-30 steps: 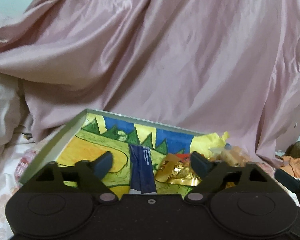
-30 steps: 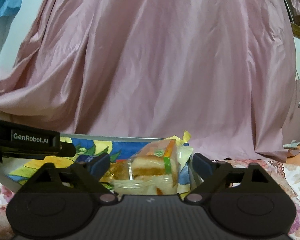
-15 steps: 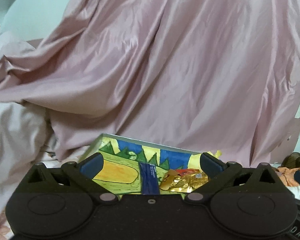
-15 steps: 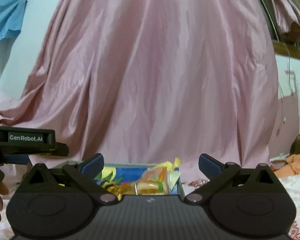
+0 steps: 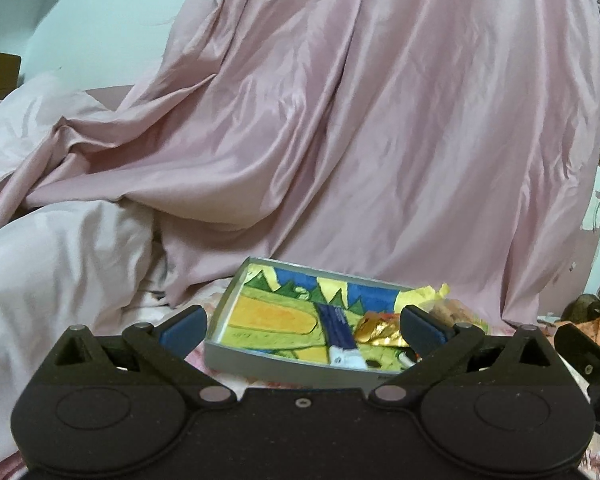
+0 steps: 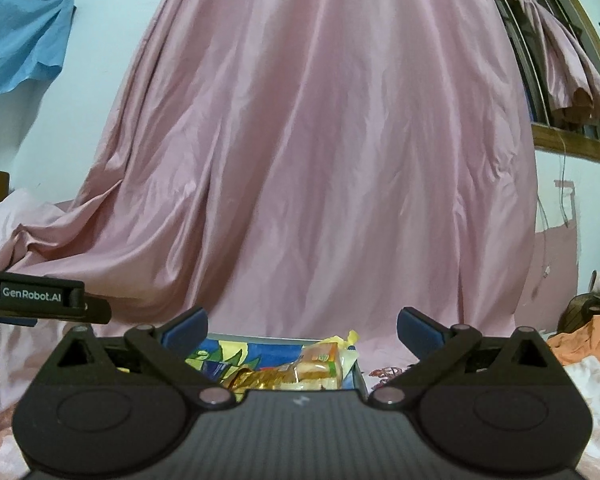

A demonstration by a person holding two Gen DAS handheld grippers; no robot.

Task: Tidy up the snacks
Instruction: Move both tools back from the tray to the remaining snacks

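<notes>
A shallow grey box point(image 5: 220, 312) with a bright green, yellow and blue picture on its floor lies on the bed. Inside it are a dark blue bar point(image 5: 337, 328), a gold foil packet point(image 5: 378, 329) and a clear-wrapped sandwich cake point(image 6: 320, 364) at its right end. My left gripper point(image 5: 302, 322) is open and empty, hanging short of the box. The right gripper point(image 6: 302, 326) is also open and empty, with the box point(image 6: 358, 372) low ahead of it. At the left edge of the right wrist view the left gripper point(image 6: 40, 304) shows from the side.
A big pink satin sheet point(image 5: 360, 120) hangs behind the box. Pale bedding point(image 5: 60, 260) is heaped on the left. Orange cloth point(image 6: 592, 340) and dark clutter lie at the far right. A blue cloth point(image 6: 16, 48) hangs on the wall.
Both grippers have pulled back and up from the box, which now looks smaller and farther off. Their jaws stand a little wider than a second ago, with nothing between them.
</notes>
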